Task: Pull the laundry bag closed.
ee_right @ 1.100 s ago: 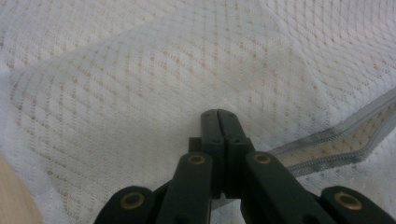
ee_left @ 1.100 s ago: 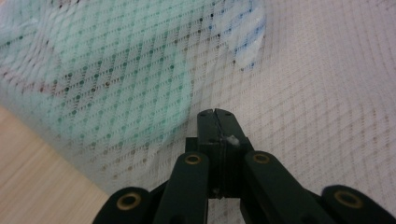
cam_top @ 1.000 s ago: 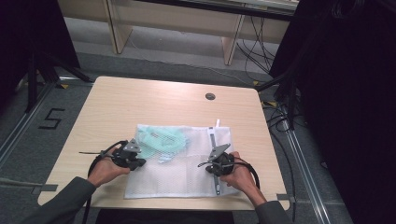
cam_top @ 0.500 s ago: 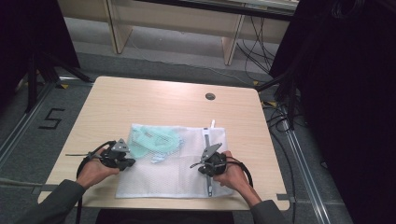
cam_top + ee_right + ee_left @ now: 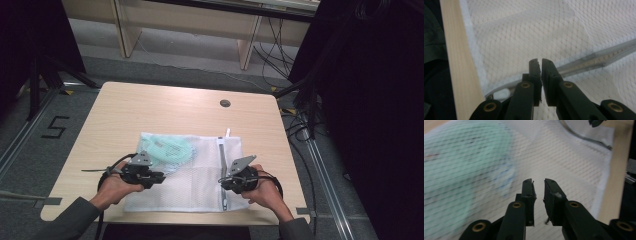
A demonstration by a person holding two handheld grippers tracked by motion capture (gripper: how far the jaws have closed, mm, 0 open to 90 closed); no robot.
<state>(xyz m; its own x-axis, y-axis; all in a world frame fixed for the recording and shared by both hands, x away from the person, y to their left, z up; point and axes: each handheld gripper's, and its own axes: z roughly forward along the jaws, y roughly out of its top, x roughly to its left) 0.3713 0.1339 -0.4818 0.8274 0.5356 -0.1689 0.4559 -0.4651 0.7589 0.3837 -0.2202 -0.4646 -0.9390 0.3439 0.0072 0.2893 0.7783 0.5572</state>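
A white mesh laundry bag (image 5: 200, 175) lies flat on the near half of a light wood-grain table (image 5: 150, 110), its front edge close to the table's near edge. A mint-green garment (image 5: 167, 150) shows through the mesh in the bag's far left part, and a grey zipper (image 5: 221, 165) runs front to back along the bag's right side, its white pull tab (image 5: 227, 132) poking out past the far edge.

A person's forearms enter from the bottom of the high view. The left gripper (image 5: 159, 177) sits over the bag's left side, just in front of the green garment; in the left gripper view (image 5: 538, 185) its jaws stand a narrow gap apart above the mesh, with nothing clearly caught between them. The right gripper (image 5: 225, 184) rests at the zipper line near the bag's front right; in the right gripper view (image 5: 541, 62) its jaws are nearly pressed together, a thin slit between them, right over the zipper (image 5: 594, 56), and whether they pinch mesh cannot be told. A white zipper end (image 5: 501, 94) shows just left of those jaws, near the table's edge.

A round dark grommet (image 5: 225, 103) marks the table's far side. The grey floor (image 5: 100, 60) carries a taped "5" (image 5: 55, 127) at left, cables (image 5: 300, 125) trail at right, and pale wooden furniture legs (image 5: 247, 47) stand beyond the table.
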